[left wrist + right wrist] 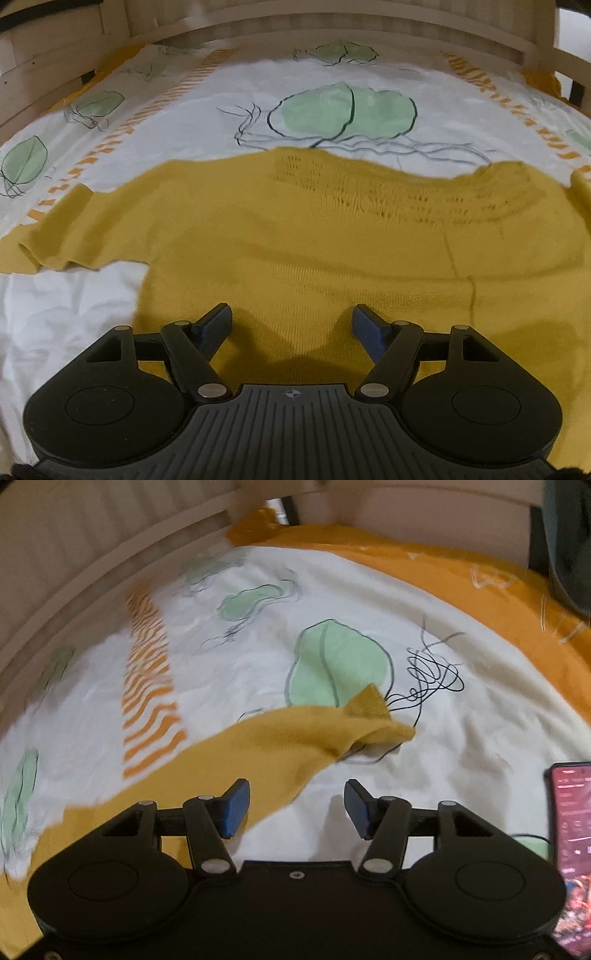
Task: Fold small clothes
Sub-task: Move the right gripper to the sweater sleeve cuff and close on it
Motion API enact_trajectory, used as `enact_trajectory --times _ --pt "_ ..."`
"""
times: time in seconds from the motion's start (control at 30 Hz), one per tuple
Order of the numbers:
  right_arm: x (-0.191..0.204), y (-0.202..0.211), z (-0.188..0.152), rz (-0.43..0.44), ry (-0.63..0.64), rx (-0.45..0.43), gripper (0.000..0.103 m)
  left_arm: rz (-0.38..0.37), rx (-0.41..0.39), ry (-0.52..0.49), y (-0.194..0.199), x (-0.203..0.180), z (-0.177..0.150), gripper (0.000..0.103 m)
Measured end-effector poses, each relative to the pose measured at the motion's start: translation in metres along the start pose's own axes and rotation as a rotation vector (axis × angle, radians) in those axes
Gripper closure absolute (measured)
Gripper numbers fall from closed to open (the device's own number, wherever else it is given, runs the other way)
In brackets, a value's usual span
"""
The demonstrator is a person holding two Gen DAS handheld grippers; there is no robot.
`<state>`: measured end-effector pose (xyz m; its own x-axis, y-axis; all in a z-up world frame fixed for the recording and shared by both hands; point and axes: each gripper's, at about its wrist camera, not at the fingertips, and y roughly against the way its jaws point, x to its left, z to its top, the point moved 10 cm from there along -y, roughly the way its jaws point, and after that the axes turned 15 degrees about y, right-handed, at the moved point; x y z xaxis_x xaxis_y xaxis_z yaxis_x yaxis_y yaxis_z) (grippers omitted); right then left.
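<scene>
A mustard-yellow knitted sweater [303,236] lies spread flat on the printed bedsheet [258,85], neck side away from me, one sleeve [55,236] stretched to the left. My left gripper [291,325] hovers over the sweater's lower body, jaws wide apart, nothing between the blue pads. In the right wrist view the other sleeve [295,734] runs across the sheet, its cuff [373,709] rumpled and folded over. My right gripper [295,805] is open above the sleeve's lower edge and bare sheet, holding nothing.
A wooden bed frame [258,26] curves around the far side. An orange blanket edge [443,565] borders the sheet. A phone with a lit screen [570,849] lies at the right, a dark object [569,546] stands at top right.
</scene>
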<state>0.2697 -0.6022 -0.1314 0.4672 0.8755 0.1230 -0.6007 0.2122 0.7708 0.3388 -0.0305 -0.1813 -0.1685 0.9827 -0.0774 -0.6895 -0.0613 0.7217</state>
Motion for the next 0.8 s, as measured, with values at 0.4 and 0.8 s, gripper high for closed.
enact_trajectory --times 0.4,0.8 --pt "-0.048 -0.056 0.022 -0.015 -0.264 0.011 0.039 -0.037 -0.112 -0.005 -0.002 -0.002 -0.008 0.024" --pt "0.020 0.008 0.071 0.041 0.002 -0.178 0.092 -0.040 -0.105 0.002 -0.008 -0.003 -0.010 0.023"
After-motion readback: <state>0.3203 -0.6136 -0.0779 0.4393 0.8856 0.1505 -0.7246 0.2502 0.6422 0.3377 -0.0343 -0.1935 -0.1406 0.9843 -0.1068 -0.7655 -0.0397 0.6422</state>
